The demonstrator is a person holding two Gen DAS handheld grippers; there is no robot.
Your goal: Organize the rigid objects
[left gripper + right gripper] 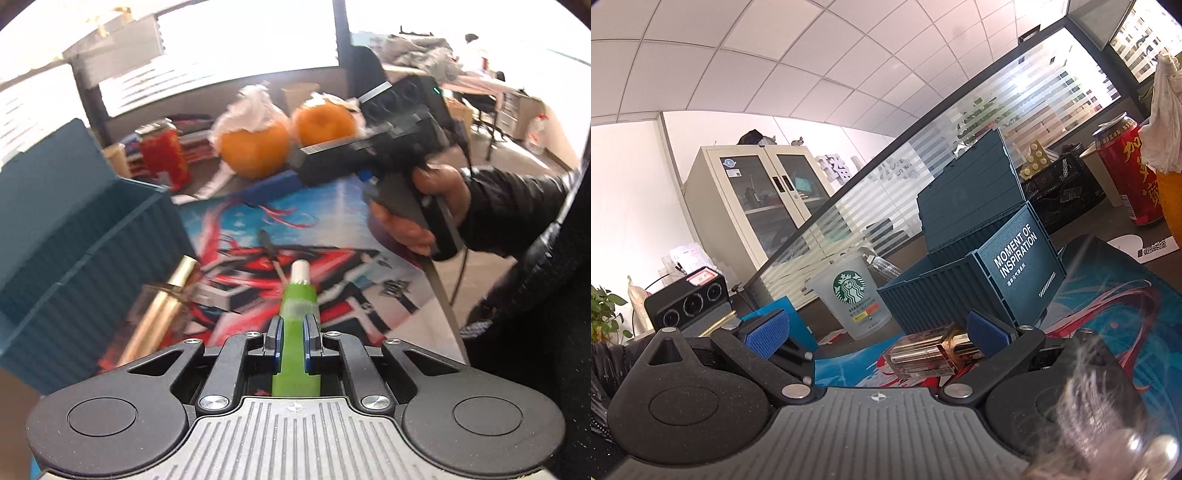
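My left gripper (pixel 293 326) is shut on a green tube with a white cap (pixel 298 314), held above the colourful mat (pixel 332 236). A gold-and-clear rectangular bottle (pixel 162 310) lies on the mat beside the open dark teal container box (pixel 74 236). My right gripper (pixel 877 332) is open and empty, its blue pads (pixel 768 332) wide apart, just behind the same bottle (pixel 931 354) and facing the teal box (pixel 979 280). The right gripper also shows in the left wrist view (pixel 280 184), held up at the mat's far side. A thin dark pen (pixel 271 254) lies on the mat.
Two oranges in plastic bags (pixel 255 144) and a red can (pixel 164 155) stand behind the mat. A Starbucks cup (pixel 853 295) stands left of the box, a black mesh basket (pixel 1060 195) behind it and a dark speaker (pixel 690 302) at far left.
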